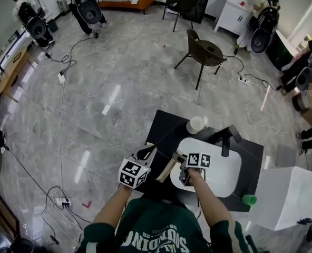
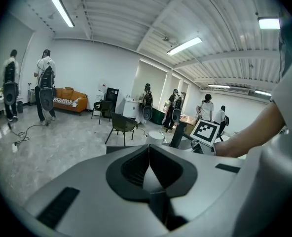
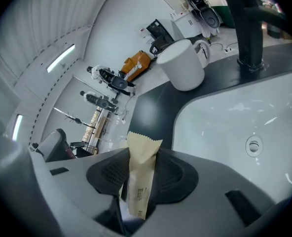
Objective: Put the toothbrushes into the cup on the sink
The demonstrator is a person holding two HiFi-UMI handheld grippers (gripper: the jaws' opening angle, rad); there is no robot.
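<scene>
Right tool [image 3: 140,177] clamps a flat, paper-wrapped toothbrush [image 3: 143,149] (zigzag top edge); left tool [image 2: 149,168] pressed together, empty.

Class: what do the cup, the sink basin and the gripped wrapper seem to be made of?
The cup looks like glazed ceramic: plain white, thick-walled, soft sheen. The basin seems glossy white ceramic or similar: sharp light reflections. The wrapper is probably matte tan paper: zigzag-cut end.

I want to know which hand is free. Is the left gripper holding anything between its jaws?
No: the left gripper shows its jaws closed against each other with nothing between them.
</scene>
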